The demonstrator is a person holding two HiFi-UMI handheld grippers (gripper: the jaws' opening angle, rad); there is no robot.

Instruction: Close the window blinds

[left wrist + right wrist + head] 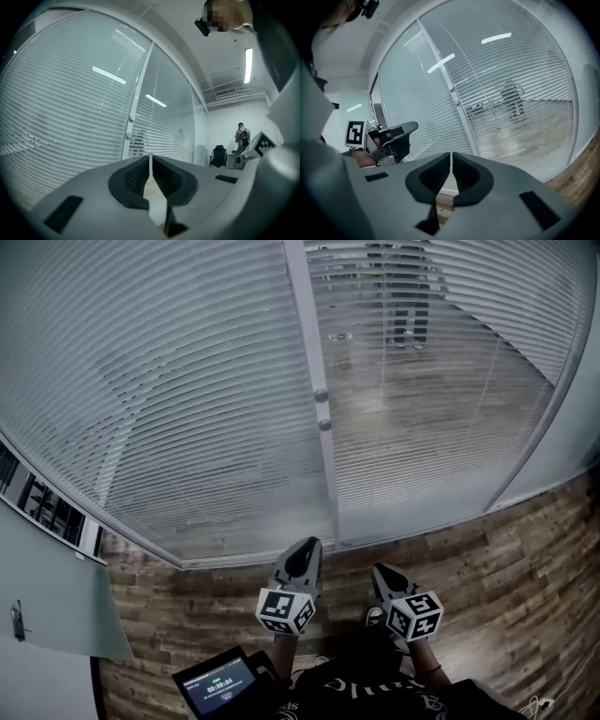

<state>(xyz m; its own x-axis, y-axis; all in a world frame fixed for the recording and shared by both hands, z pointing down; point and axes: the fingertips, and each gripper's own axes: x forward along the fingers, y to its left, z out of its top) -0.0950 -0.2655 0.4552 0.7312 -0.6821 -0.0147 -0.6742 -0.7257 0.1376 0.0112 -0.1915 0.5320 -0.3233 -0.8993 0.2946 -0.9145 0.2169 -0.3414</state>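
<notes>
Glass walling ahead carried the blinds (169, 409), slats level, more open right of the post (307, 334). My left gripper (306, 547) and right gripper (381, 572) held jaws pressed together, empty, short of the post's knobs (322, 396); the left sat nearer.

Wood-grain floor (525, 549), matt blinds (169, 409)

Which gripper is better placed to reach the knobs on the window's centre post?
Probably the left gripper: it points almost straight at the centre post below the knobs, while the right gripper sits off to the side. Both are shut and empty.
</notes>
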